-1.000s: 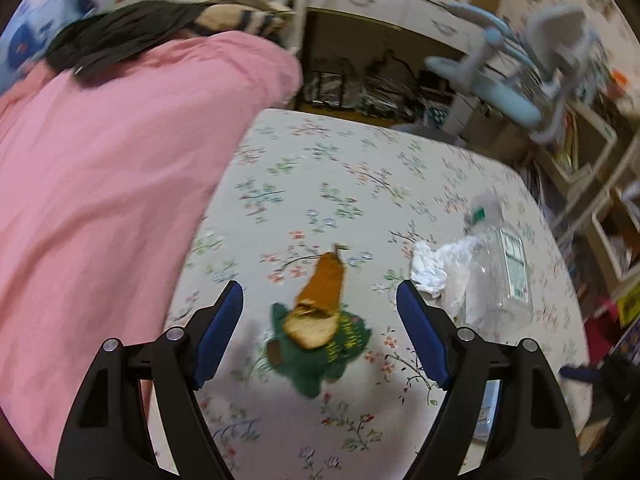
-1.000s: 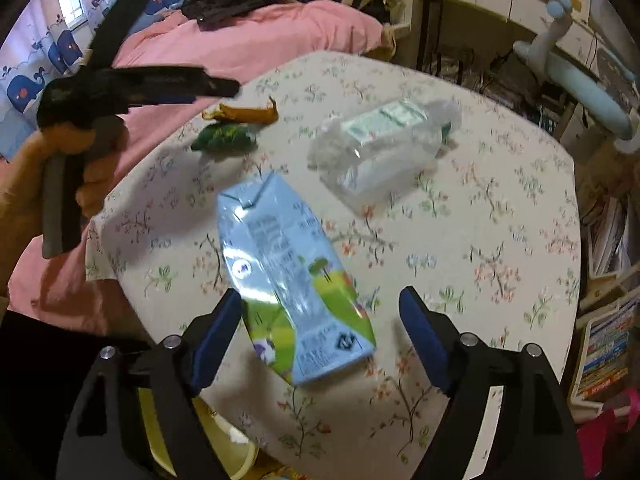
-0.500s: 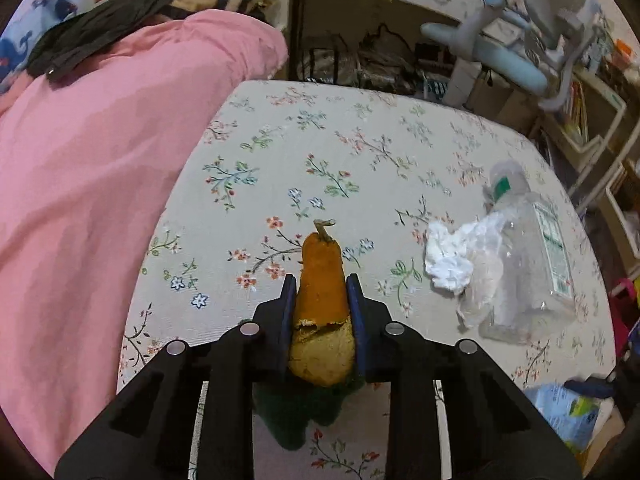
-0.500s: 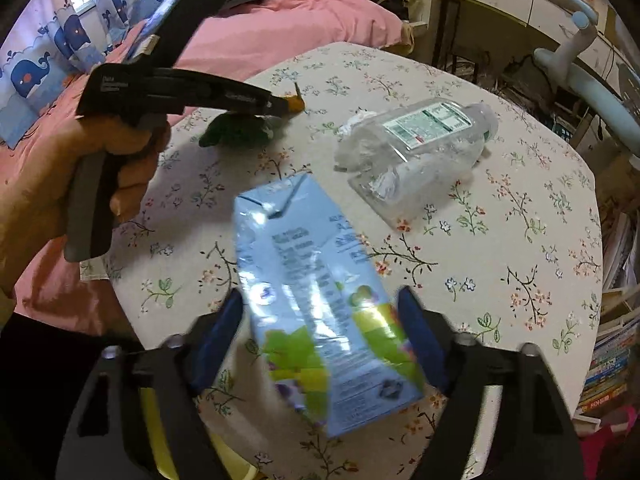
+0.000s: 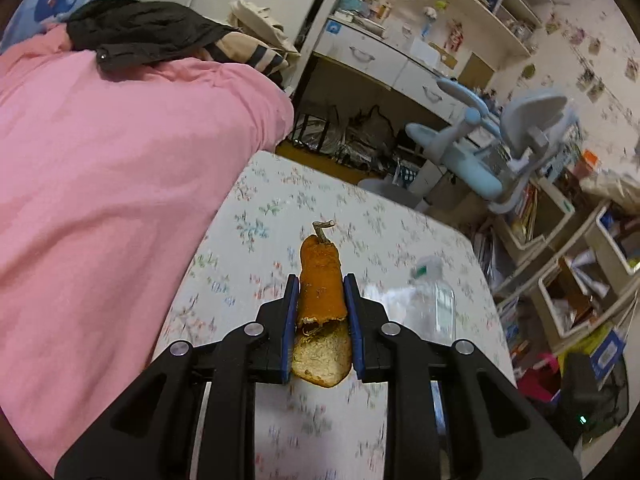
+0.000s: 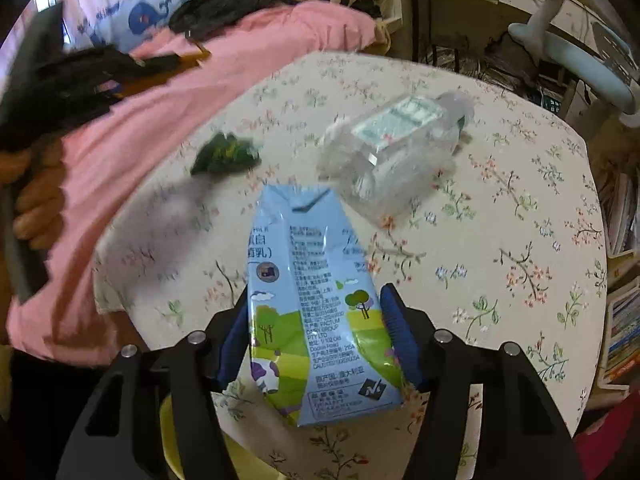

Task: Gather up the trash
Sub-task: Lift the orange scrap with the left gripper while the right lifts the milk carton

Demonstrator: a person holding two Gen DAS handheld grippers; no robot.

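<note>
Between the blue pads (image 5: 289, 312) of the left gripper (image 5: 320, 300) sits an orange peel (image 5: 321, 288), pale tan on its inner side. Beneath it the tablecloth (image 5: 280, 208) is cream with small pink, green and blue floral sprigs. Left of the tool, a plain pink blanket (image 5: 120, 160) carries a black garment (image 5: 140, 36). Between the right gripper (image 6: 314, 320) fingers, a light blue carton (image 6: 312, 280) shows green hills, trees and dark print. Ahead of it lie a dark green wrapper (image 6: 224, 152) and a clear bottle (image 6: 396, 148) with a green-and-white label.
</note>
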